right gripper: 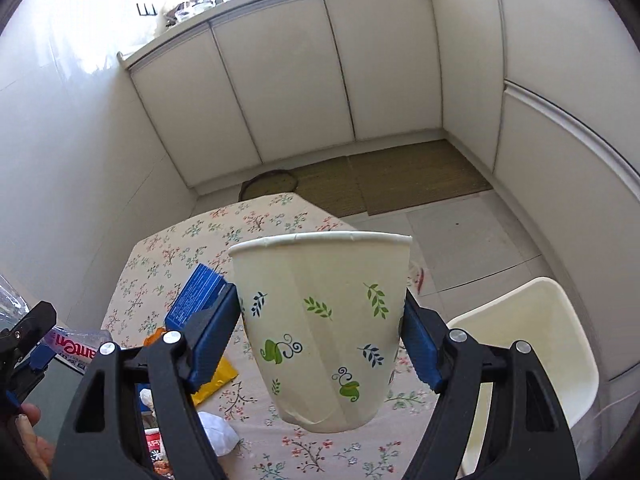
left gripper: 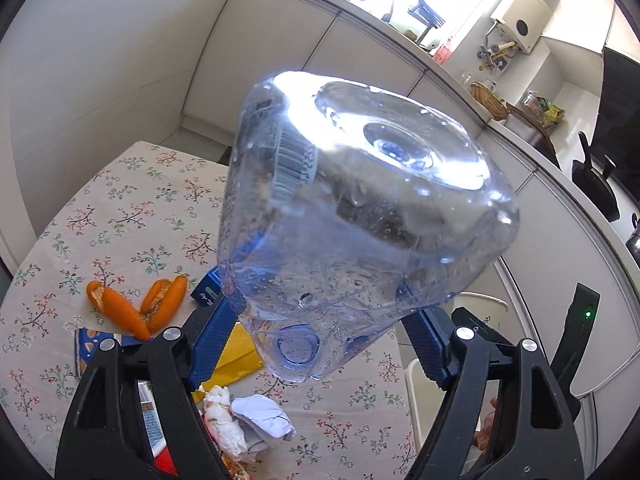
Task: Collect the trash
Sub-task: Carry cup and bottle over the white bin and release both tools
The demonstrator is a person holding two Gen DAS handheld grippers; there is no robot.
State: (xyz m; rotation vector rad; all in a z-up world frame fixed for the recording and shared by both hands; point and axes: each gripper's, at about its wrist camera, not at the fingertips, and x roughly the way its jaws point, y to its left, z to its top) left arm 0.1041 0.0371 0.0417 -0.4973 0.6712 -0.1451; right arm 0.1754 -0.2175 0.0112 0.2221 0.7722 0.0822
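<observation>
L gripper point(left gripper: 320, 320) clamped on clear plastic bottle point(left gripper: 360, 200) – blue pads point(left gripper: 212, 344) press both sides near the neck end, base pointing away from cam, blue cap point(left gripper: 298, 350) toward cam, bottle held up off the counter point(left gripper: 132, 208) w/ floral cloth

R gripper point(right gripper: 322, 328) closed on paper cup point(right gripper: 320, 320) w/ leaf print – pads on both walls, cup upright, rim up, lifted clear of the counter

Left on the counter: orange peels point(left gripper: 132, 308), blue box point(right gripper: 196, 296), yellow packet point(left gripper: 240, 352), crumpled white paper point(left gripper: 262, 414), more wrappers near the bottom edge, partly hidden behind the gripper arms

White chair point(right gripper: 532, 344) beside the counter on R, kitchen cabinets point(right gripper: 288, 72) behind, brown mat point(right gripper: 392, 176) on the floor
</observation>
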